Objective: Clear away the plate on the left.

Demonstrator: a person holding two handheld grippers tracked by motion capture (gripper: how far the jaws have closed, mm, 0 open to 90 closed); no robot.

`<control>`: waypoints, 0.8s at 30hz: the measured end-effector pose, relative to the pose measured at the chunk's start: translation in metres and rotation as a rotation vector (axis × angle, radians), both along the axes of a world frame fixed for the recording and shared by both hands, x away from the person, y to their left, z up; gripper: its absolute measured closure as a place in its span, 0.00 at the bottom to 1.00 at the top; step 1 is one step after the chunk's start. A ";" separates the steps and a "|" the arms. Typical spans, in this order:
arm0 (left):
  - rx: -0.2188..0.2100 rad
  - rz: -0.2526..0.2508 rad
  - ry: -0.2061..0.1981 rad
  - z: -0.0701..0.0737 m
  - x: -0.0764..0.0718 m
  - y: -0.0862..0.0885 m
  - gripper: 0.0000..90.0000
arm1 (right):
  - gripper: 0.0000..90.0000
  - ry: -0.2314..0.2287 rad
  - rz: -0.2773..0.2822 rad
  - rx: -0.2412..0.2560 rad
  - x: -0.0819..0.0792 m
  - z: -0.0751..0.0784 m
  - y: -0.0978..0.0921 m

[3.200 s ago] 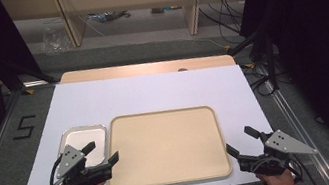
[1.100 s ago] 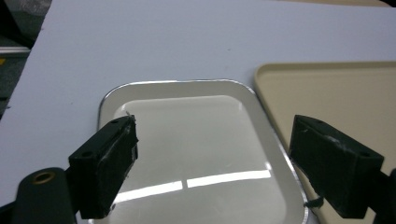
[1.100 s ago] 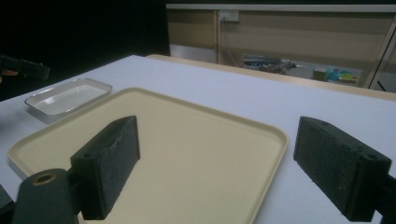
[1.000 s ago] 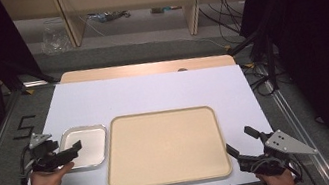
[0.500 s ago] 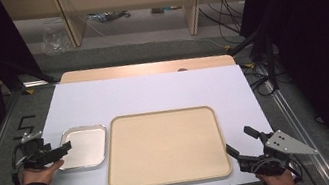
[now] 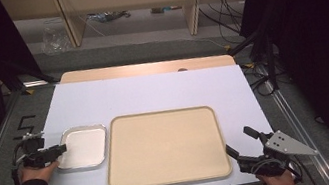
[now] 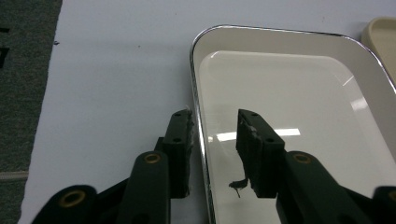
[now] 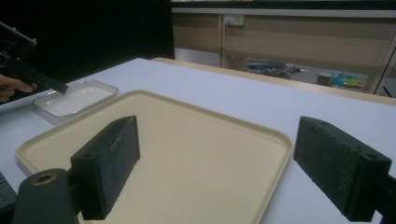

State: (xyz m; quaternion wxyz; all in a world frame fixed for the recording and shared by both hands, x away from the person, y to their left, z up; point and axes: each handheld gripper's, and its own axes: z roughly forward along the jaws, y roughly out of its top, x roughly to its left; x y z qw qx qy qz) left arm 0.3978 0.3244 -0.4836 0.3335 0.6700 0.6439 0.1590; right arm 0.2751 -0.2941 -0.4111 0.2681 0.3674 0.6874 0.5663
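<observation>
Chrome-edged white dish (image 7: 299, 93) flat on the pale table (image 6: 152, 89), touching or nearly touching the left side of the big beige tray (image 6: 164, 146), its outer rim straddled by the left gripper (image 7: 214, 135): one jaw outside on the table, one over the basin, a gap on both sides, so unclenched, placed probably to pinch that thin lip. Right gripper (image 8: 219, 163) low at the tray's near right corner, jaws spread wide, holding nothing, seemingly parked in wait.
</observation>
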 end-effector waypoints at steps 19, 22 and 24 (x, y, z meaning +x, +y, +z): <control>-0.119 0.057 0.020 -0.007 0.008 0.011 0.97 | 0.17 0.000 -0.019 -0.046 0.000 0.001 -0.003; -0.127 0.065 -0.001 -0.006 0.008 0.010 0.98 | 0.17 0.035 -0.020 -0.032 -0.002 0.002 -0.002; -0.150 0.085 -0.017 -0.004 0.006 0.010 0.98 | 0.17 0.002 -0.017 -0.039 0.000 0.001 -0.002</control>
